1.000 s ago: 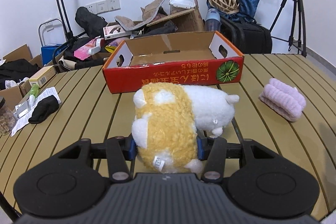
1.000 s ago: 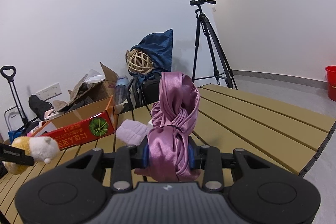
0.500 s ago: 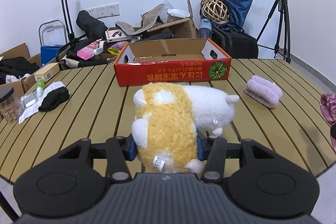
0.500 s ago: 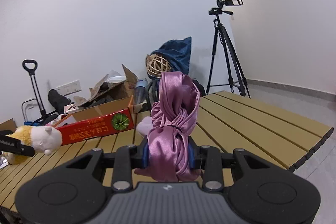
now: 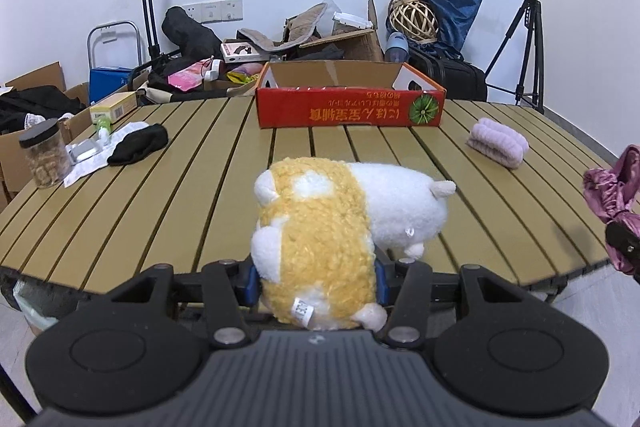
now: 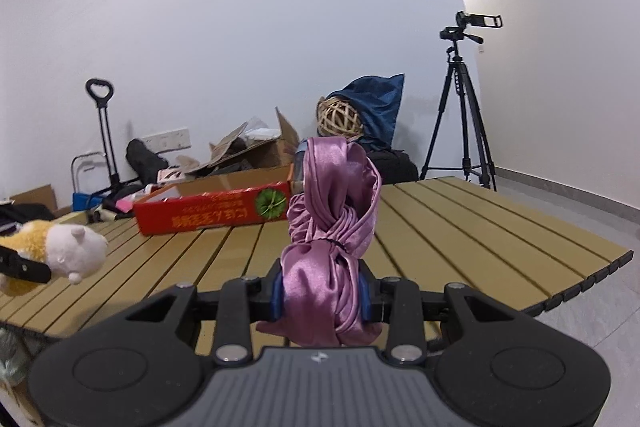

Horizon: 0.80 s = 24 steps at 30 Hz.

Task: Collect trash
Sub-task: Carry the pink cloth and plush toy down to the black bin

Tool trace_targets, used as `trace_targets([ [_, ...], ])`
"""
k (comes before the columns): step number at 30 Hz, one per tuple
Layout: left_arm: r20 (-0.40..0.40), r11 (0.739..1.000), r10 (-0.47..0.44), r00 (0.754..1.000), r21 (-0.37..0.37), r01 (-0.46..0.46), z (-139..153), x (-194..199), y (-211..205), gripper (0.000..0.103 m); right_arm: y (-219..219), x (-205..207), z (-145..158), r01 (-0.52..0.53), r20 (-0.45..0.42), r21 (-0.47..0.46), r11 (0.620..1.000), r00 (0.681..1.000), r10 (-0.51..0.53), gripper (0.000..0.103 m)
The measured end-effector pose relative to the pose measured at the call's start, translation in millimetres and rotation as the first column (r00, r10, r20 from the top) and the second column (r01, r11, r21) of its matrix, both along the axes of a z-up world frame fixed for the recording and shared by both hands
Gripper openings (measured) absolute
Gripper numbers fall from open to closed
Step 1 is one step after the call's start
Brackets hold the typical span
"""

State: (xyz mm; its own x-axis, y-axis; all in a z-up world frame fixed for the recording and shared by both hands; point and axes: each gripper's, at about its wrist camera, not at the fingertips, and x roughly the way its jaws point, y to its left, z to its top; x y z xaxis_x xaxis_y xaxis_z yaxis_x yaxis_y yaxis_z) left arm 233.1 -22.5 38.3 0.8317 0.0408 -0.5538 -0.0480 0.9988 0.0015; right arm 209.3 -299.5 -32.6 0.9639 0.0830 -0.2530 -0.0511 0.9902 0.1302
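Still, red box (image 5: 348, 109) interior unseen

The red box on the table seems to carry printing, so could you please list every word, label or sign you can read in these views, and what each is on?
Red box: yellow Japanese print, upside down, too distorted to quote; beside it a green round fruit picture.
Plush toy: white sewn tag with dark marks, too small to read.
Yellow carton at the table's left edge: print too small to read.
White box in the pile behind: lettering blurred.
Nothing else legible.
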Motion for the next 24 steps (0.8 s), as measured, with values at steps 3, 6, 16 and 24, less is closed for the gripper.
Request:
trace_targets([
  [3, -0.002, 1.0, -0.007, 1.0, -0.005, 0.007, -5.0, -13.1, 8.0, 0.051, 13.2, -10.8, -6.5, -0.029, -0.013, -0.027, 0.999, 1.0, 0.029, 0.033],
  [6, -0.003, 1.0, -0.015, 1.0, -0.009, 0.015, -10.4, -28.1, 16.3, 0.051, 28.5, -24.7, -13.4, -0.065, -0.024, -0.049, 0.997, 0.998, 0.064, 0.033],
  [16, -0.027, 1.0, -0.029, 0.999, -0.003, 0.029, -31.5, -74.4, 41.7, 0.051, 67.3, -69.0, -42.3, -0.163, -0.111, -0.097, 0.982, 0.982, 0.152, 0.033],
  [24, -0.104, 1.0, -0.014, 0.994, -0.009, 0.013, -64.9, -87.2, 57.8, 0.051, 85.3, -76.6, -69.4, -0.204, -0.257, -0.118, 0.972, 0.952, 0.169, 0.033],
])
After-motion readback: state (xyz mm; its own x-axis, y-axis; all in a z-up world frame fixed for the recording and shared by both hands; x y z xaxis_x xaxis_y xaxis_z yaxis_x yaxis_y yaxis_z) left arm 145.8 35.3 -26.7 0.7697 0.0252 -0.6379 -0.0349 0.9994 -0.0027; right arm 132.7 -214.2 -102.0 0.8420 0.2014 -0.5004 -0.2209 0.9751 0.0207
